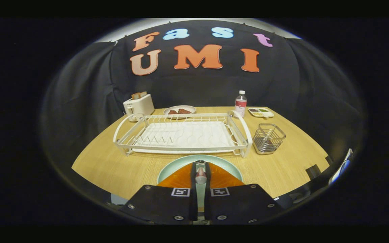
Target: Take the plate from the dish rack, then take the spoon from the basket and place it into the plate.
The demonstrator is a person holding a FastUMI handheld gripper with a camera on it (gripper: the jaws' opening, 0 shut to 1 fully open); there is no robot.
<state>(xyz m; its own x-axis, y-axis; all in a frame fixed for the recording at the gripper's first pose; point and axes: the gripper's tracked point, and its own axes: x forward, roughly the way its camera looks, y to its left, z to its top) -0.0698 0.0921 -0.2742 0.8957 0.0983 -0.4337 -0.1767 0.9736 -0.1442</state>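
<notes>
A pale green plate (177, 164) lies flat on the wooden table, just in front of the white dish rack (184, 135), whose slots hold nothing. My gripper (200, 166) hovers over the plate's middle with its fingers (193, 179) close together. A metal spoon (200, 174) is pinched between them and points forward, seen end-on, so its far end is hard to make out. The wire basket (268, 138) stands to the right of the rack, beyond and to the right of the fingers.
Behind the rack, from left to right, stand a white toaster (139, 105), a plate with brown food (180, 110), a plastic bottle (240, 103) and a small divided dish (261, 112). The table's front edge curves just below the plate.
</notes>
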